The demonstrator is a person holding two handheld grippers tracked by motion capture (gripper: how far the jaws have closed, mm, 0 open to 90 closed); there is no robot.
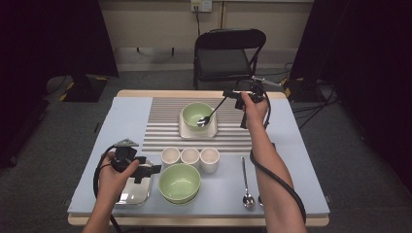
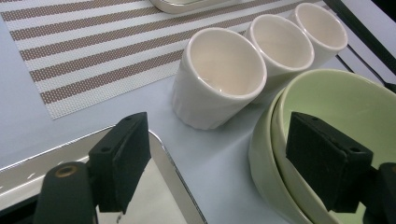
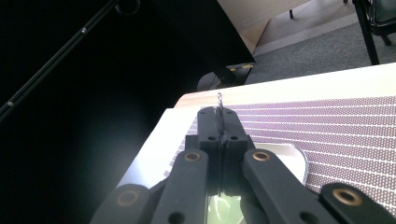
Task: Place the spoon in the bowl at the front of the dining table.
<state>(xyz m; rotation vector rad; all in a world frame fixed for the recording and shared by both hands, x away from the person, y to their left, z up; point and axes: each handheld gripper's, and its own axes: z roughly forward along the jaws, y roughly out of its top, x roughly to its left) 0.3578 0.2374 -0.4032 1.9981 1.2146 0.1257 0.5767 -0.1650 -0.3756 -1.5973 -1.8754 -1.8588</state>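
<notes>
My right gripper (image 1: 228,94) hovers over the far side of the table, shut on the handle of a metal spoon (image 1: 214,110). The spoon's bowl rests inside a small green bowl (image 1: 196,114) that sits on a square white plate (image 1: 184,131). In the right gripper view the jaws (image 3: 219,119) pinch the thin spoon handle (image 3: 219,99) edge-on, with the green bowl (image 3: 224,208) below them. My left gripper (image 1: 149,174) is open and holds nothing. It rests over a metal tray (image 1: 127,196), beside a large green bowl (image 1: 180,182). Its pads (image 2: 123,156) stand wide apart.
Three white cups (image 1: 190,156) stand in a row between the striped placemat (image 1: 163,121) and the large bowl; they are close ahead of the left gripper (image 2: 219,74). A second spoon (image 1: 247,184) lies at the front right. A black folding chair (image 1: 226,56) stands behind the table.
</notes>
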